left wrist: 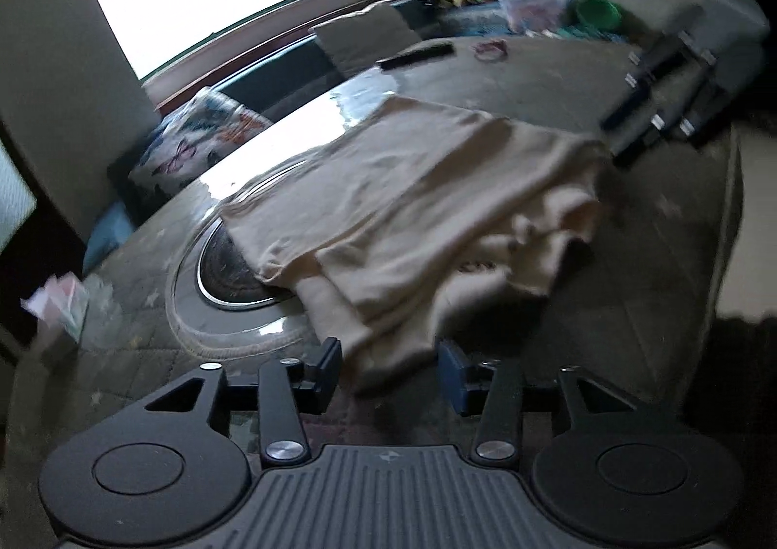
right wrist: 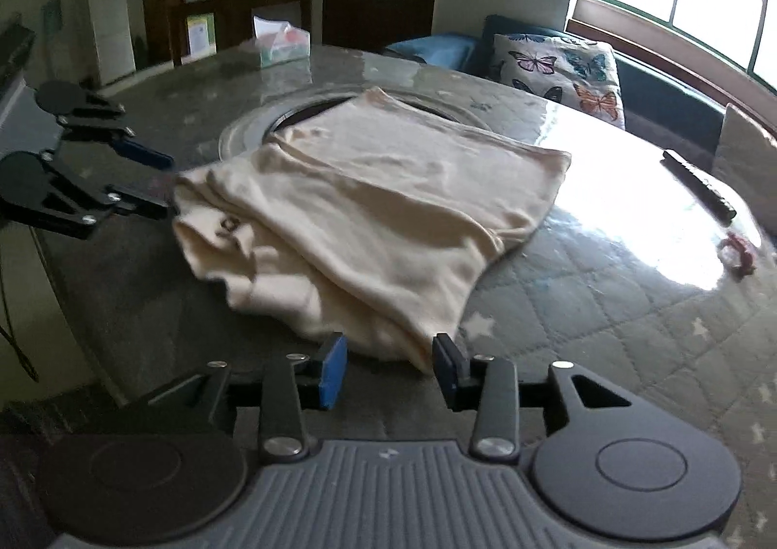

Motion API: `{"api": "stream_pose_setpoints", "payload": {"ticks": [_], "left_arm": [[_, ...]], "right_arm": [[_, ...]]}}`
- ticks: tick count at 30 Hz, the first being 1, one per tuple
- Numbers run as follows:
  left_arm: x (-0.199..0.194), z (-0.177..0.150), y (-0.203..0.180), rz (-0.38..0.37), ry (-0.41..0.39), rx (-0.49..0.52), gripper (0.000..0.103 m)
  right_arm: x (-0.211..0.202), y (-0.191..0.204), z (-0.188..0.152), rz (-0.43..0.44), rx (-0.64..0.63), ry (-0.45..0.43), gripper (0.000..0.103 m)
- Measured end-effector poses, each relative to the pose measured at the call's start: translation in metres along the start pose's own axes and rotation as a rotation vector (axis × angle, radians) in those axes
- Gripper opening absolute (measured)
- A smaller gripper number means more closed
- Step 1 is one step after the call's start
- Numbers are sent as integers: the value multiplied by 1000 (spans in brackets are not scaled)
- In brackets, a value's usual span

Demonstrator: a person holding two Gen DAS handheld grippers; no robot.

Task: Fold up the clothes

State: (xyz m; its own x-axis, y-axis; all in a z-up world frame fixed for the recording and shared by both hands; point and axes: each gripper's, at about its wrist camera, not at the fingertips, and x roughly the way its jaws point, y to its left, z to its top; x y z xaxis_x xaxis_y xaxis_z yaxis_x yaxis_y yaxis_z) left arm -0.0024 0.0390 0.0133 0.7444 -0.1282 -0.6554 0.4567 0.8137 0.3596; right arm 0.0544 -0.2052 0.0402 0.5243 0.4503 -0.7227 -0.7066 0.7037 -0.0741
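Observation:
A cream garment (left wrist: pixel 413 209) lies partly folded on the round glass-topped table (left wrist: pixel 631 267), with rumpled layers at its near side; it also shows in the right wrist view (right wrist: pixel 369 209). My left gripper (left wrist: pixel 388 371) is open, its jaws on either side of the garment's near edge without closing on it. It also shows in the right wrist view (right wrist: pixel 167 182) at the garment's left corner. My right gripper (right wrist: pixel 388 367) is open with the near hem between its jaws. It shows blurred in the left wrist view (left wrist: pixel 626 136) at the garment's far right corner.
A round inset ring (left wrist: pixel 233 277) sits in the table under the garment. A tissue box (right wrist: pixel 284 44), a dark remote (right wrist: pixel 699 184) and a pink hair tie (right wrist: pixel 738 252) lie on the table. A butterfly cushion (right wrist: pixel 563 73) sits on a sofa by the window.

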Motion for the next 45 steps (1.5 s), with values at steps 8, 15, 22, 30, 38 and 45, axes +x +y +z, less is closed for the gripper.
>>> {"api": "stream_pose_setpoints", "payload": {"ticks": [8, 15, 22, 30, 38, 45], "left_arm": [[14, 3, -28, 15, -72, 121, 50], [23, 12, -20, -14, -105, 69, 15], [30, 37, 17, -55, -130, -96, 11], [37, 41, 32, -80, -112, -153, 14], [21, 16, 13, -42, -100, -58, 29], [19, 0, 1, 40, -91, 53, 35]], "right_arm": [[10, 13, -6, -25, -87, 4, 50], [13, 25, -6, -41, -182, -14, 58], [21, 39, 3, -20, -286, -68, 61], [45, 28, 22, 37, -216, -61, 19], [37, -3, 46, 117, -32, -63, 8], [32, -13, 62, 120, 6, -95, 7]]}}
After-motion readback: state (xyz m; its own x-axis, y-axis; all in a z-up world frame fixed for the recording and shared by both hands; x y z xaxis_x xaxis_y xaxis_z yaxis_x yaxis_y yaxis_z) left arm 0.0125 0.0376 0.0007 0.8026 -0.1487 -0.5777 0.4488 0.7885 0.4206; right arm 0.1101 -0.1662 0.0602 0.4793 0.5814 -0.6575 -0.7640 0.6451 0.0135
